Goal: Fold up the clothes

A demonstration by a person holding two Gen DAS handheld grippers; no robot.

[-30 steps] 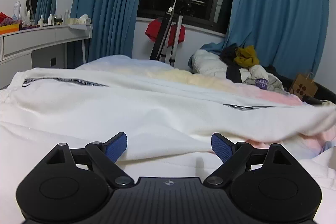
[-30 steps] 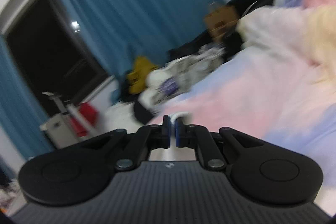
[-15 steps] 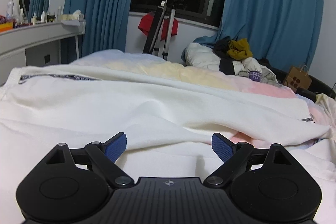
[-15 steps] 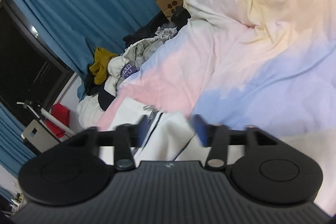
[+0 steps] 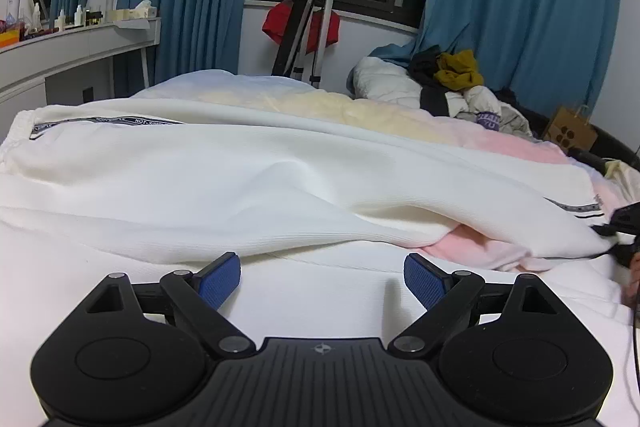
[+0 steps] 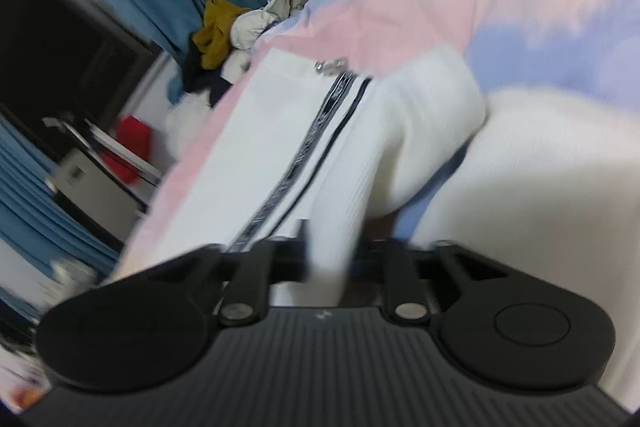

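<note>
White trousers [image 5: 240, 179] with a black lettered side stripe [image 6: 320, 123] lie spread across the bed. In the left wrist view my left gripper [image 5: 322, 279] hovers low over the near edge of the white cloth, its blue pads [image 5: 220, 277] wide apart and holding nothing. At the trouser leg's end, the right wrist view is blurred. There my right gripper [image 6: 328, 259] closes tight on a raised fold of the white trousers [image 6: 280, 115], right beside the stripe. The pads themselves are hidden by the cloth.
A pastel pink, yellow and blue duvet [image 5: 400, 115] covers the bed. A heap of clothes [image 5: 452, 83] lies at the far side, with a tripod [image 5: 308, 27] and blue curtains behind. A dressing table [image 5: 80, 43] stands left, a paper bag [image 5: 572, 131] right.
My right gripper opened, dropped down to the trouser leg's end and closed on a fold of it. The leg's right end settled flat on the bed. The left gripper barely moved.
</note>
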